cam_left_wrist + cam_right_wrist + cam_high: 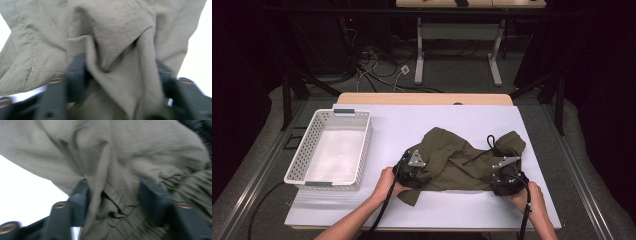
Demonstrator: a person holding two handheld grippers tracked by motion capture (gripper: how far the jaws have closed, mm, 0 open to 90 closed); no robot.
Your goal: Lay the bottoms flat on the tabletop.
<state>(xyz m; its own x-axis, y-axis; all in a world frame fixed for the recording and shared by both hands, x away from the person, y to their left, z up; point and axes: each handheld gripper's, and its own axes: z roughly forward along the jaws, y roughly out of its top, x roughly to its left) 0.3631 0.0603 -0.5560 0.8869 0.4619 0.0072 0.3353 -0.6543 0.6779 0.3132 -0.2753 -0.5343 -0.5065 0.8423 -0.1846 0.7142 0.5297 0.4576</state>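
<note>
An olive-green garment (pixel 462 157), probably drawstring shorts, is spread crumpled on the white worktop (pixel 422 125), right of a white perforated basket (pixel 332 150). Its near edge is worked from both ends. The left gripper (pixel 411 170) is set at the left end; in the left gripper view its jaws stand apart with a fold of cloth (pixel 120 75) bunched between them. The right gripper (pixel 507 177) is likewise spread around gathered fabric (pixel 112 202) and a black cord (pixel 112 213). Both ends seem taken so the garment can be lifted or straightened evenly.
</note>
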